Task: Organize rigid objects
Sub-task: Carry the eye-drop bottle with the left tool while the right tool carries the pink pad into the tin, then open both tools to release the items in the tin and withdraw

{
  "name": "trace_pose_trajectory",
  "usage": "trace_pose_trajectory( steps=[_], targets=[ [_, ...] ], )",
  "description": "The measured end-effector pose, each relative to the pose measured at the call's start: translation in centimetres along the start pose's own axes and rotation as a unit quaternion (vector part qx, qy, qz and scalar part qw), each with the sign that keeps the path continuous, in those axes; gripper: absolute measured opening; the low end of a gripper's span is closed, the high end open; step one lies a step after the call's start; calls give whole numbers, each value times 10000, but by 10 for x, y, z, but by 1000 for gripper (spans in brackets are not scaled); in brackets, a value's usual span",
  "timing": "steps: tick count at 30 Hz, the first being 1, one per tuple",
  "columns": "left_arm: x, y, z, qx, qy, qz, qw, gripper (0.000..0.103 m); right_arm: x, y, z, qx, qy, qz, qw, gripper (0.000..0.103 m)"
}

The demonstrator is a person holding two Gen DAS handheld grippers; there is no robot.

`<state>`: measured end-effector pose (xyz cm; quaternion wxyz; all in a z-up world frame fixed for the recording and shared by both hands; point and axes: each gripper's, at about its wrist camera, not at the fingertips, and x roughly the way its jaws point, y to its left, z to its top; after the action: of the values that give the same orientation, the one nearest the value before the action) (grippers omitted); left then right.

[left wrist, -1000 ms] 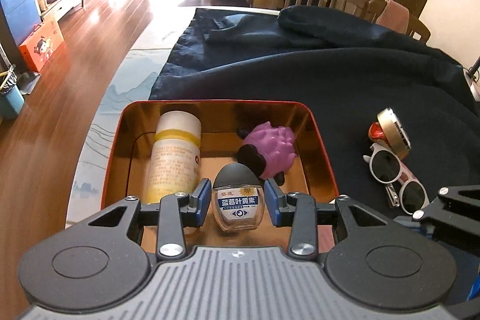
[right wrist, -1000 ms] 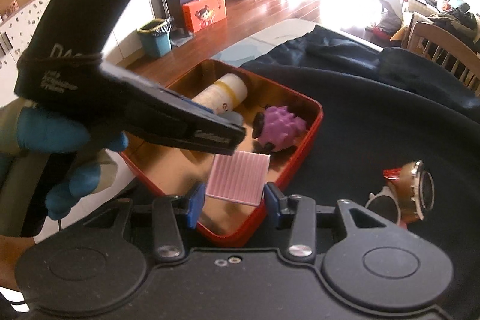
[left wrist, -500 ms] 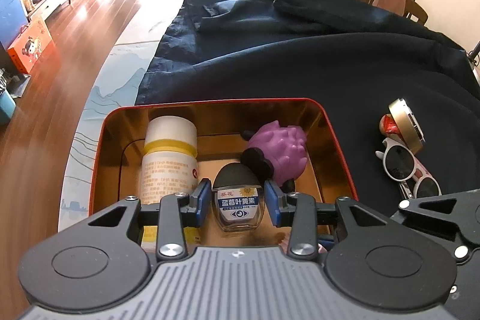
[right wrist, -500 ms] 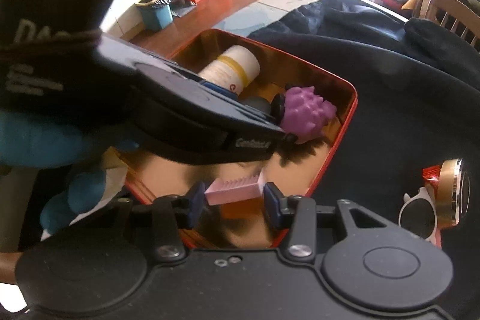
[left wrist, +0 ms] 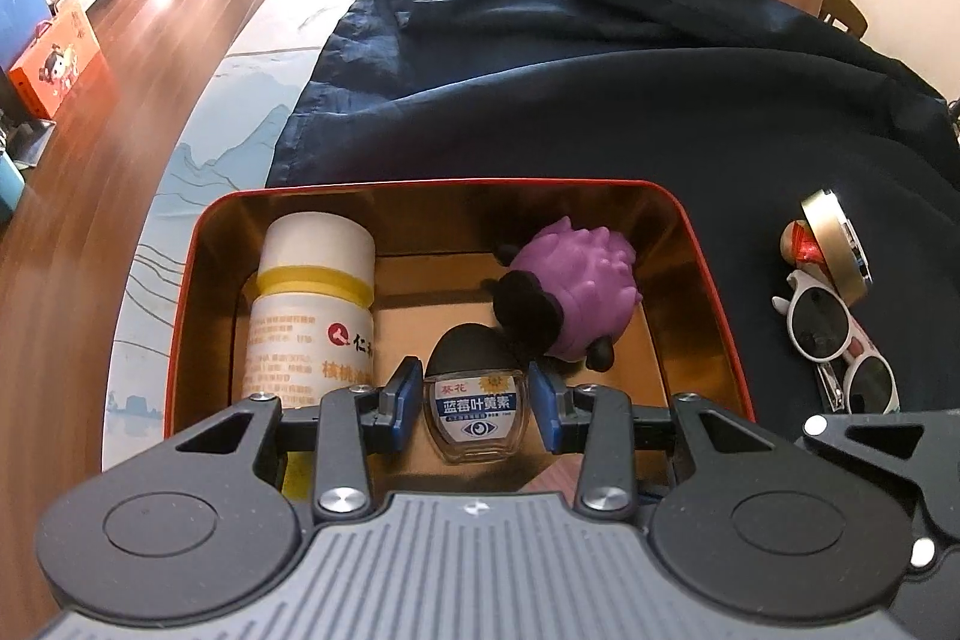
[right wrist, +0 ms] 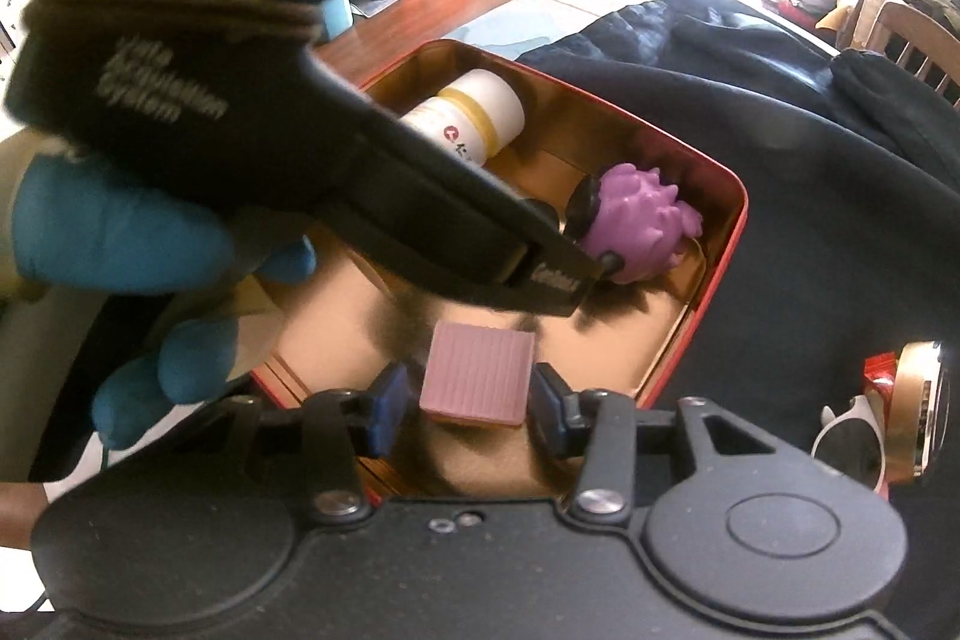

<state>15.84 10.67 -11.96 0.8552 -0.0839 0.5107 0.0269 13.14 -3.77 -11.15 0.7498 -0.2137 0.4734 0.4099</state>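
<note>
Both grippers worked over the red tin at the near left of the dark cloth. The left gripper held a small eye-drop bottle between narrow jaws, low over the tin's near end, though a thin gap at the pads left it unclear whether they still pressed. The right gripper was opening around a pink ribbed block, which sat between the jaws with a gap on either side, just inside the tin's near wall. A white bottle lay along the left wall and a purple spiky toy sat at the far right.

The two tools were crowded: the left one crossed directly above the block in the right view, and a lift by either could have knocked the other. The small bottle, if let go tilted, could have toppled onto the toy. Sunglasses and a gold lid remained on the cloth to the right, outside the tin.
</note>
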Motion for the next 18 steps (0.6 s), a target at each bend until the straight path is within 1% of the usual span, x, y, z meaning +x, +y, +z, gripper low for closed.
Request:
trace_pose_trajectory(
  steps=[4,8,11,14,18],
  targets=[
    [-1,0,-1,-36,-15,40,10000,38,-7,1,-4,-28,-108,-44,9999,54],
    [-5,0,-4,-22,-43,36,10000,38,-13,-4,-4,137,-220,25,9997,55],
    [-11,-2,-5,2,-109,38,9999,39,-22,-8,-7,220,-325,47,9992,57],
    [-19,-4,-7,35,-183,-6,9998,43,-30,-10,-11,282,-418,81,9987,58],
    [-31,-7,-11,62,-299,3,9995,44,-41,-10,-15,328,-529,105,9980,59]
  ],
)
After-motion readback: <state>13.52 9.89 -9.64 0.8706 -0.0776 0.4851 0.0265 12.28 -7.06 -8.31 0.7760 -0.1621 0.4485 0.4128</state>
